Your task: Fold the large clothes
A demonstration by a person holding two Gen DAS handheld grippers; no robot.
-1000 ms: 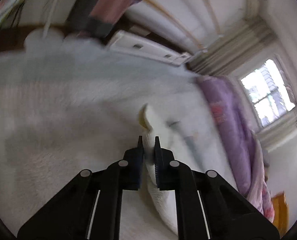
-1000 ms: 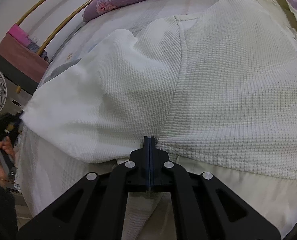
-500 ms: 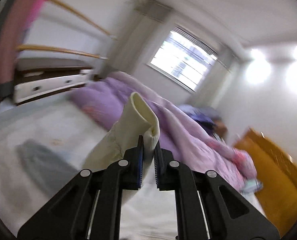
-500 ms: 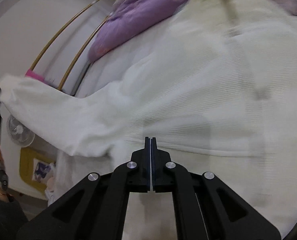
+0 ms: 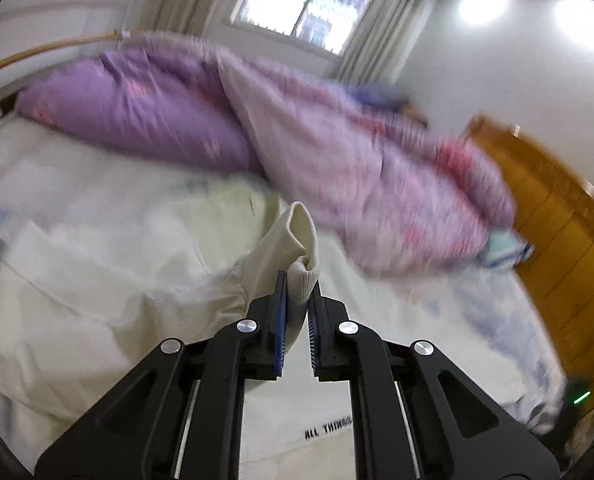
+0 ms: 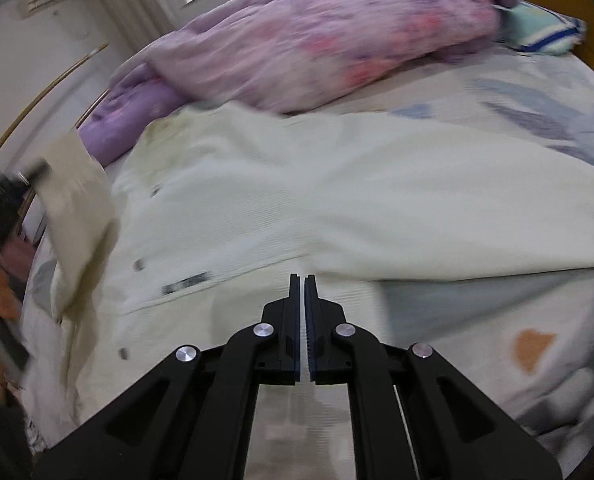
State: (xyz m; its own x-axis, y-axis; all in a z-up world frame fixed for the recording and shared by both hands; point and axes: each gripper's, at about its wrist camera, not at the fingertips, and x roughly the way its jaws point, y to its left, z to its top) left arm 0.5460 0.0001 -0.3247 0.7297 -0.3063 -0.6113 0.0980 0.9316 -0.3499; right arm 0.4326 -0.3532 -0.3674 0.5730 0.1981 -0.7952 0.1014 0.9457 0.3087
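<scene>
1. Since a second ago, the left gripper [image 5: 295, 284] has swung the ribbed cream sleeve cuff [image 5: 301, 240] up off the bed and across, and the right gripper [image 6: 301, 280] has pulled back from the fabric it was pressed against.
2. Left jaws are narrowly parted, pinching the cuff between them; the sleeve trails down and left from it.
3. Right jaws are almost together, a thin slit between, holding nothing that I can see.
4. Spread flat on the pale patterned bedsheet [image 6: 537, 92] lies the large cream waffle-knit buttoned garment [image 6: 317, 184], in front of the heaped purple floral quilt [image 6: 317, 36] at the far side.
5. By my judgement, the sleeve-folding step is in hand.
6. Next, the cuff needs laying across the garment's body, then letting go and smoothing.
</scene>
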